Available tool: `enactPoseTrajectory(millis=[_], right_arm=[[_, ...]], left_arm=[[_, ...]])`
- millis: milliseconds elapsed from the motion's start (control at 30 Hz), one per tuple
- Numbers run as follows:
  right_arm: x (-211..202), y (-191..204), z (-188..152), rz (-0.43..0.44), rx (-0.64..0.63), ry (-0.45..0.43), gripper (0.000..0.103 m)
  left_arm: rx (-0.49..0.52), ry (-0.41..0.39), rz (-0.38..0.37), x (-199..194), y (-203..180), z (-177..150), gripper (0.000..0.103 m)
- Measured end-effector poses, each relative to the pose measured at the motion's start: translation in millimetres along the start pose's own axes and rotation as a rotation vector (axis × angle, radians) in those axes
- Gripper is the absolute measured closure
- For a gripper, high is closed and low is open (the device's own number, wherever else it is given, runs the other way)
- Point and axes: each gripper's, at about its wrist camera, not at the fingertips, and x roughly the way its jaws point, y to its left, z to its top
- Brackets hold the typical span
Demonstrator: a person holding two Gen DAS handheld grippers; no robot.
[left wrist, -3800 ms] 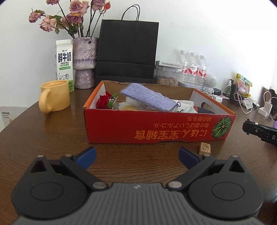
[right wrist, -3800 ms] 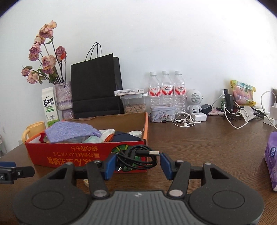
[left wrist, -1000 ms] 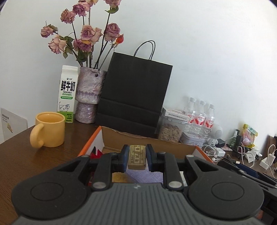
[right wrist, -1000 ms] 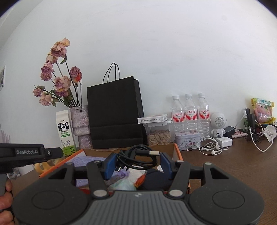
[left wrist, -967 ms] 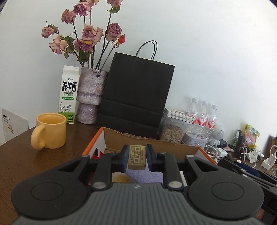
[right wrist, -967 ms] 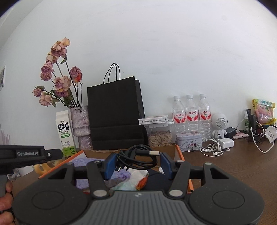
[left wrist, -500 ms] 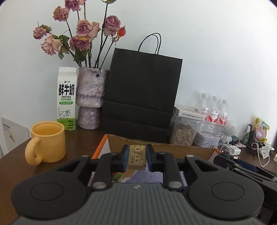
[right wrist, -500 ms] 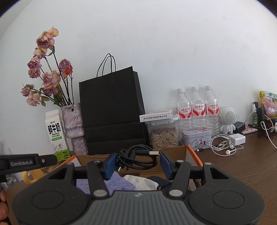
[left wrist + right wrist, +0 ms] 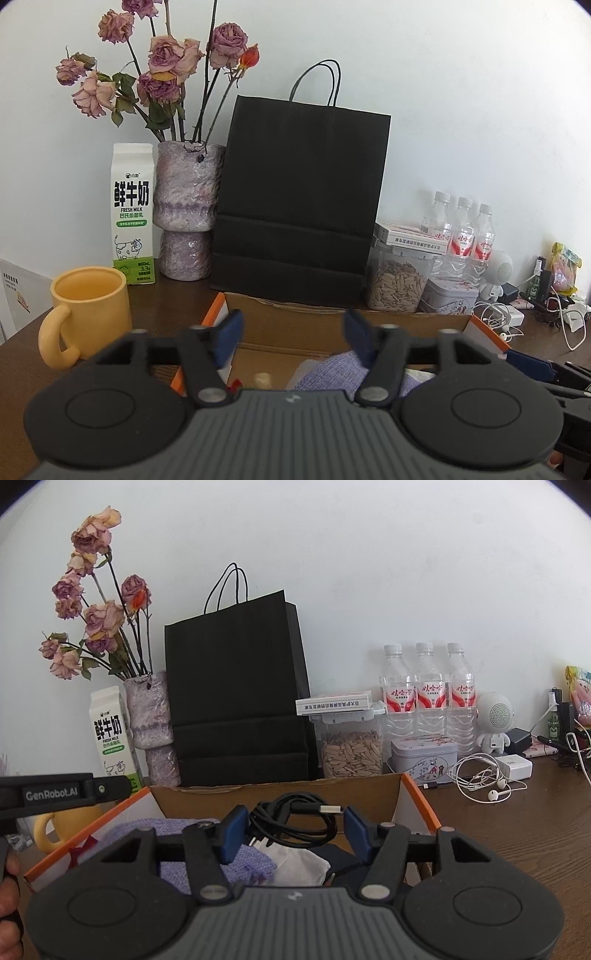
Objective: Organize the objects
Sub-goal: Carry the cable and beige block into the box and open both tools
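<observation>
Tongs on the left (image 9: 291, 334) stand wide with nothing between the blue pads, held above the orange-rimmed cardboard box (image 9: 332, 314). Inside the box, below the tongs, lie a lilac knitted cloth (image 9: 332, 373) and a small pale blurred item (image 9: 263, 378) that I cannot identify. Behind the box stands a black paper carrier bag (image 9: 299, 199); left of it are a mottled purple vase of dried roses (image 9: 186, 210), a white milk carton (image 9: 132, 214) and a yellow ceramic mug (image 9: 90, 314) on the dark wooden bench (image 9: 173, 295).

From the right wrist, the right tongs (image 9: 292, 832) are closed partway on a coiled black USB cable (image 9: 295, 818), held over the same box (image 9: 417, 808). Under the cable lie the lilac cloth (image 9: 243, 864) and a white tissue (image 9: 295, 862). On the bench (image 9: 517, 830) to the right sit 3 clear water bottles (image 9: 428, 698), a clear jar of seeds (image 9: 351, 746) and tangled white earphones (image 9: 484, 779).
</observation>
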Motion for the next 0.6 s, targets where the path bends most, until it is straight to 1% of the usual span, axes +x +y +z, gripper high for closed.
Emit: enactPoseTrajectory(millis=[33,67,100,200,367,600], right_arm=[[-0.3,-0.6,-0.4,0.002,0.004,0.003,0.027],[-1.1,-1.1,-0.8,0.006,0.01,0.004,0.014],[-2.5,-1.5,-1.0,0.012,0.014,-0.002,0.01],[-5.9,-0.3,-1.6,0.012,0.012,-0.025,0.0],[-7.7,-1.5,-1.6,-0.005,0.021,-0.033,0.0],[-12.6,-0.7,-2.9,-0.005,0.017,-0.031,0.0]], left_arm=[[0.003,-0.017,0.005,-2.2,-0.5,-0.3,0.009],[0.008,-0.03,0.006,-3.9,-1.3,-0.7,0.003],[0.017,-0.037,0.003,-5.1,-2.6,-0.4,0.0],[0.024,-0.048,0.0,-6.5,-4.3,-2.0,0.0],[0.016,-0.029,-0.001,-5.1,-2.3,-3.0,0.0],[0.002,-0.033,-0.005,-13.0,0.3,-5.1,0.0]])
